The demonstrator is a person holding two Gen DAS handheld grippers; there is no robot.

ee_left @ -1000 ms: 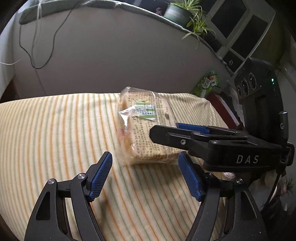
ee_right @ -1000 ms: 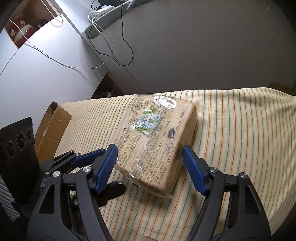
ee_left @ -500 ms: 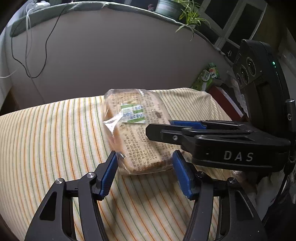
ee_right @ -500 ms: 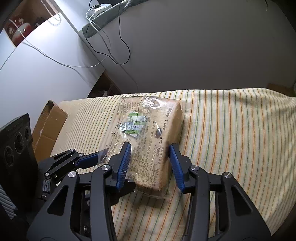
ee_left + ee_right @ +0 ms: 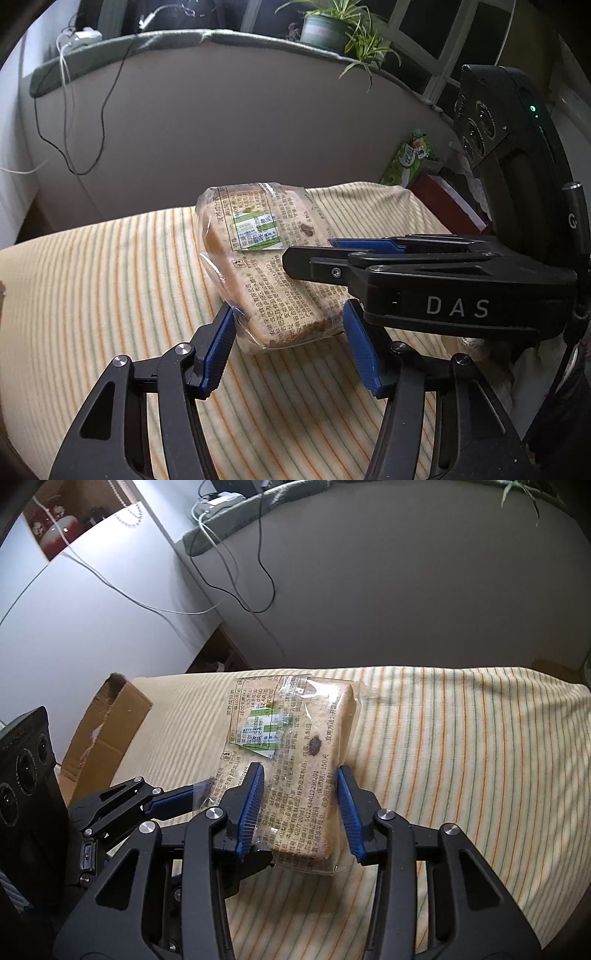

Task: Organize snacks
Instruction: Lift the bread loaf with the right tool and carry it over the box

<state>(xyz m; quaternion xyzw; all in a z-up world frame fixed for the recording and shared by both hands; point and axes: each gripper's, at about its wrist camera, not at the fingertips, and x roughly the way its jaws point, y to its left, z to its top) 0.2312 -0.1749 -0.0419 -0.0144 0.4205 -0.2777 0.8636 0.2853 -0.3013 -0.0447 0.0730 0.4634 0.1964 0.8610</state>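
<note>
Cardboard, the torn flap of a box [image 5: 107,731], stands at the left edge of the striped cloth [image 5: 92,295] that covers the worktop, seen from the right wrist camera. Just right of it lies the wrapped loaf of sliced bread [image 5: 266,266] in clear printed plastic, a green and white label on its upper face, resting on the cloth near the middle. The left claw [image 5: 288,339] reaches in at the loaf's near end — its blue pads [image 5: 218,350] sit against the crinkled wrapper on both sides, pinching the package across its width. The right claw [image 5: 299,808] grips the same near end from the other hand, its blue pads [image 5: 251,808] pressed into the two long sides of the bread so that the wrapper bulges between them. In the left wrist view the right claw's black body crosses in from the right, lying over the loaf's lower half. Farther right, beyond the cloth's edge, a green snack bag [image 5: 410,158] leans by a red box [image 5: 447,203], and a potted plant [image 5: 332,29] sits on the ledge above the pale wall.
</note>
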